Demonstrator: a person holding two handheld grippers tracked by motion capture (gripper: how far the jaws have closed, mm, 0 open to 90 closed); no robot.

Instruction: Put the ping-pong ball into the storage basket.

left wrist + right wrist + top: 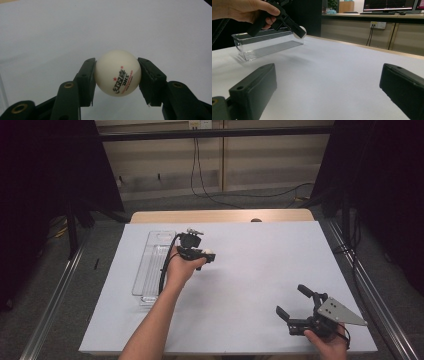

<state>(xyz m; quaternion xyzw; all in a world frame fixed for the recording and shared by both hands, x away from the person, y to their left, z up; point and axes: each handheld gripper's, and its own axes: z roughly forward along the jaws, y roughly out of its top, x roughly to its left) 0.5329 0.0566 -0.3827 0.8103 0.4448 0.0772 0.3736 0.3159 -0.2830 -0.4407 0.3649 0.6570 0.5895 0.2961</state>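
Starting at the left of the high view, I see a clear plastic tray (150, 265) lying lengthwise on the white table cover (250, 270), its long side running away from me. In the right gripper view the same tray (265, 46) shows as a transparent, ribbed-floored trough, lying on the cover.

Just to the right of the tray, my left gripper (205, 256) is held up over the cover, with the hand (179, 269) wrapped around its body and the cable trailing down across the tray's edge. Its claw is clamped on a white table tennis ball (208, 253). The left gripper view makes this plain: both black pads press against opposite sides of the ball (118, 73), which carries red stars and dark printed lettering, and the ball hangs clear of the white surface beneath it. From the right gripper view the ball (301, 32) sits above the tray's near end, held in the air at the tip of the left gripper (299, 31).

Farther right, well apart from all that, my right gripper (295, 300) rests low near the front right corner of the cover, grey plate on top. Its claw stands wide, with bare white cover between the jaws.
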